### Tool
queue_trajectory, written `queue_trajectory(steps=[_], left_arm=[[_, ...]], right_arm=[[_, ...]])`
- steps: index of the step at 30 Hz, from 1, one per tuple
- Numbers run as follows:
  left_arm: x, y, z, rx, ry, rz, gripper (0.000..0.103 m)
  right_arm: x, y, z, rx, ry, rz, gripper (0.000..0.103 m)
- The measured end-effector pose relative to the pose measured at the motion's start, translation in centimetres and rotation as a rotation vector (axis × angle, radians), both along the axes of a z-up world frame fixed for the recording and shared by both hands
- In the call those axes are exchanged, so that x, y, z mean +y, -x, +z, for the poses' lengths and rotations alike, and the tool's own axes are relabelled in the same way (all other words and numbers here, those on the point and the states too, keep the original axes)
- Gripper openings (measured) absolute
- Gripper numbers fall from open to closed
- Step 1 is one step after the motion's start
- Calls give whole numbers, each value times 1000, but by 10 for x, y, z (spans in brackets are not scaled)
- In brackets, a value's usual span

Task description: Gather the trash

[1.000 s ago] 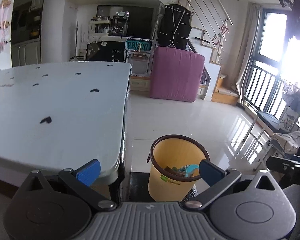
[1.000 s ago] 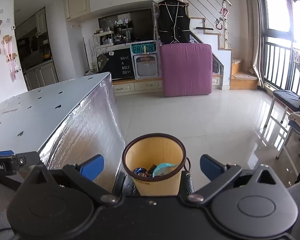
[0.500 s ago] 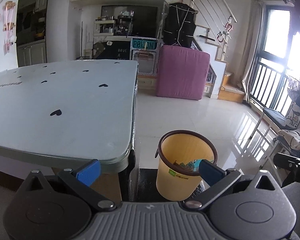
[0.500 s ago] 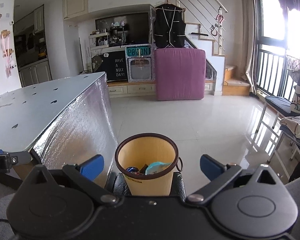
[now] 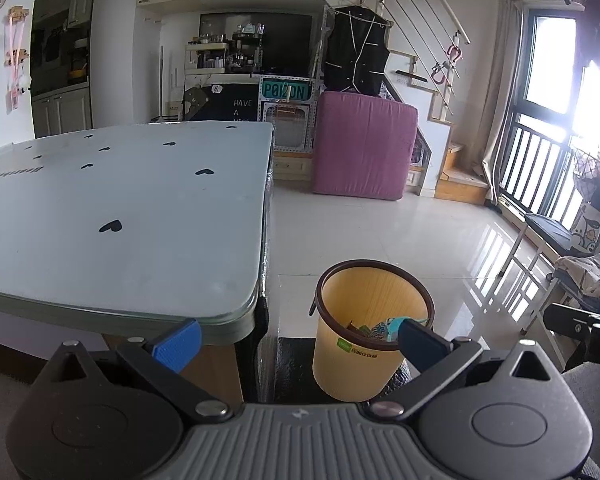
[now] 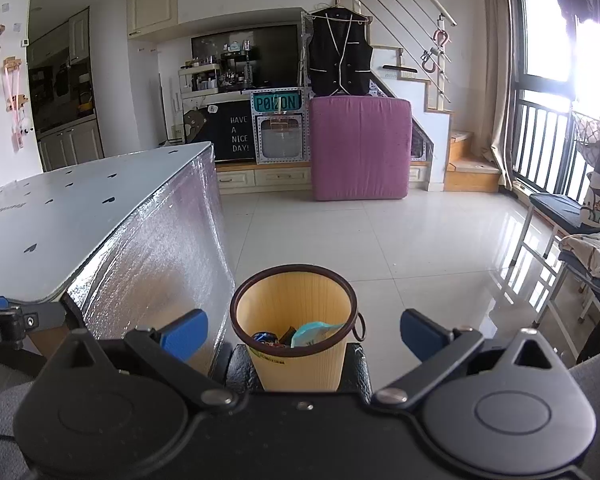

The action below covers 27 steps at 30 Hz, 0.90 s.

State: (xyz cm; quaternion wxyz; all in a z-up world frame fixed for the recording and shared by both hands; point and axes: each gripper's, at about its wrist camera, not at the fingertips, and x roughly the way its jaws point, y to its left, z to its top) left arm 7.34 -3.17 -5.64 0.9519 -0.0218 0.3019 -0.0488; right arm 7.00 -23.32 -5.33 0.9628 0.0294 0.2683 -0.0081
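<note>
Beside the bench corner, on a black mat on the floor, the yellow plastic waste bin w/ dark brown rim [image 6: 296, 320] is standing upright; it is holding several wrappers [image 6: 312, 334] at its bottom, incl. a teal one.

Status: left gripper [image 5: 296, 340] and right gripper [image 6: 300, 334] are both hovering above/behind the bin, jaws spread wide, nothing pinched. Judgement: collection is looking near complete or complete; no loose trash is showing on the bench or floor in either view. Remaining: possibly a check of areas out of view.

Surface: pale glass-topped bench w/ black heart marks [image 5: 120, 200] is showing no items; its side is wrapped in silver foil.

Room: glossy white tile floor [image 6: 400, 240], pink upright mattress [image 6: 360, 148], staircase, balcony window at right.
</note>
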Motion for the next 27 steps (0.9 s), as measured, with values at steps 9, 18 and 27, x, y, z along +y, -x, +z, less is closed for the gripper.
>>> queue_trajectory(steps=[9,18,27], left_arm=[[0,0,0,0,0,0,103],[0,0,-1,-1,-4,-3,103],[0,0,-1,-1,-4,-4,103]], right_arm=[[0,0,0,0,1,1,103],[0,0,0,-1,2,0,103],[-1,1,-1,-3,0,-6,103]])
